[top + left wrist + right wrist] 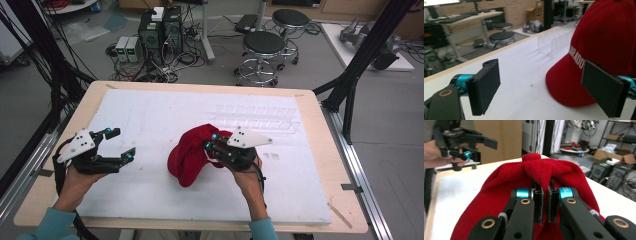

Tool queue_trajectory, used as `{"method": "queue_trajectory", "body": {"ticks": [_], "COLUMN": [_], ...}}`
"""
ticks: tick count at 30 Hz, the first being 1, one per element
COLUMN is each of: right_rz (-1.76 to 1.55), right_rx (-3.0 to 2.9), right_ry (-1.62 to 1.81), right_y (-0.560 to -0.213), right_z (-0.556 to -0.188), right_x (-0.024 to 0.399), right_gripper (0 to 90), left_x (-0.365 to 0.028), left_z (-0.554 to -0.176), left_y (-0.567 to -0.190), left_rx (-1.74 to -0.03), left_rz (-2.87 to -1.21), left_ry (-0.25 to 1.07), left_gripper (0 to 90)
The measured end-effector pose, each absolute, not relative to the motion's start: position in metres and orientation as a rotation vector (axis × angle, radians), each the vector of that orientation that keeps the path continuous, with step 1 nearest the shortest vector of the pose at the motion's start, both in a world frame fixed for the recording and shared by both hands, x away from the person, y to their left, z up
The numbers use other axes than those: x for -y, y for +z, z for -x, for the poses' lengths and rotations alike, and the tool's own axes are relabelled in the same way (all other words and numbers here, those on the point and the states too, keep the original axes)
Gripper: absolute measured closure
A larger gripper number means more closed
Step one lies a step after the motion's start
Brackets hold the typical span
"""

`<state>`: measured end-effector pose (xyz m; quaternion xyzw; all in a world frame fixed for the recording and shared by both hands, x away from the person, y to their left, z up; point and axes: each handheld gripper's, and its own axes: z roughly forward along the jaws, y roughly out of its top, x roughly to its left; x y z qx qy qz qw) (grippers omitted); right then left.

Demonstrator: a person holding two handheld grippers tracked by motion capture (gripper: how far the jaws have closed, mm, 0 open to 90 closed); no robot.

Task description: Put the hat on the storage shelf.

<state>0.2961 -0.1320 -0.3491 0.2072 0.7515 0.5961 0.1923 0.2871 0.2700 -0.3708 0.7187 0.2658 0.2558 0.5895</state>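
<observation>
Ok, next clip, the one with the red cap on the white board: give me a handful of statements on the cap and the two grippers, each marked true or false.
1. The right gripper is shut on a fold of the red cap. True.
2. The left gripper also grips the cap. False: its jaws stand open and hold nothing, off to the cap's left in the high view.
3. The cap carries white lettering. True: it shows above the brim in the left gripper view.
4. The cap lies inside the clear plastic rack. False: it is in front of the rack, over the white board.
5. Both stools stand on the table. False: they are on the floor behind it.
</observation>
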Motion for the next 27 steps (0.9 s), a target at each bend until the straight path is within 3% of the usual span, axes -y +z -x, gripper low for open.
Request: {"method": "queue_trajectory", "body": {"ticks": [15,27], "right_rz": [-0.429,-0.379], "right_rx": [-2.19,-2.205], "right_ry": [1.714,1.752], "right_y": [-0.324,-0.32], "right_z": [-0.298,-0.298], "right_x": [0.12,0.116], "right_gripper": [87.1,87.1], "left_x": [-0.235,-0.193], "left_z": [-0.297,-0.299], "left_y": [-0.335,-0.33], "left_rx": [-0.476,-0.366], "left_rz": [-1.737,-1.816], "left_ry": [0.387,0.222], "left_gripper": [15.9,15.9]}}
